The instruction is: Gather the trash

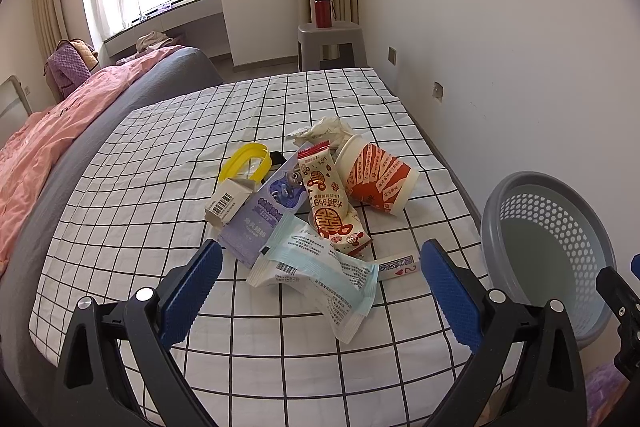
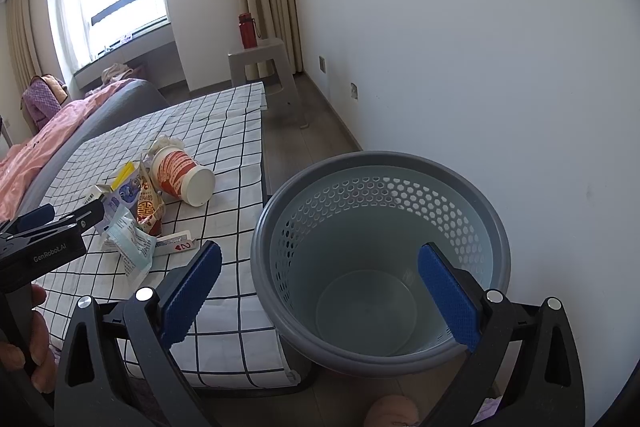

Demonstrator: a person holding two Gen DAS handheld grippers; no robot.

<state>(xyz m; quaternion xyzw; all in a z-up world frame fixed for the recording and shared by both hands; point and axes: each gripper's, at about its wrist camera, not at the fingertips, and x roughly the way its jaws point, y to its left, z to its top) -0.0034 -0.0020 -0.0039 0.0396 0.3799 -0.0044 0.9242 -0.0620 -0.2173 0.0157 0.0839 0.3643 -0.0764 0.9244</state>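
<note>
Trash: a loose heap of litter lies on the checked cloth [image 1: 160, 155] covering the table, toward its right edge and nearer the front than the far end.
Paper cup [image 1: 376, 179]: red and white, tipped on its side at the right of the heap, base pointing toward the table's right edge.
Crumpled paper [image 1: 328, 129]: white wad at the far side of the heap, touching the cup's mouth.
Snack wrapper [image 1: 330, 203]: cream with red print, lying along the middle of the heap, beside the cup.
Purple packet [image 1: 264, 215]: left of the snack wrapper, partly under it.
Small carton [image 1: 230, 201]: white with a barcode, open flap, at the heap's left side.
Yellow plastic ring [image 1: 246, 161]: behind the carton.
Pale blue packet [image 1: 320, 275]: nearest the front edge, overlapping the purple packet.
Playing card [image 1: 400, 269]: a red two, flat on the cloth just right of the blue packet.
Waste basket [image 2: 380, 187]: grey, perforated wall, standing on the floor just off the table's right edge; nothing visible inside.
Left gripper [image 1: 320, 283]: jaws spread wide, holding nothing, aimed at the blue packet.
Right gripper [image 2: 320, 287]: jaws spread wide, holding nothing, over the basket's near rim.
</note>
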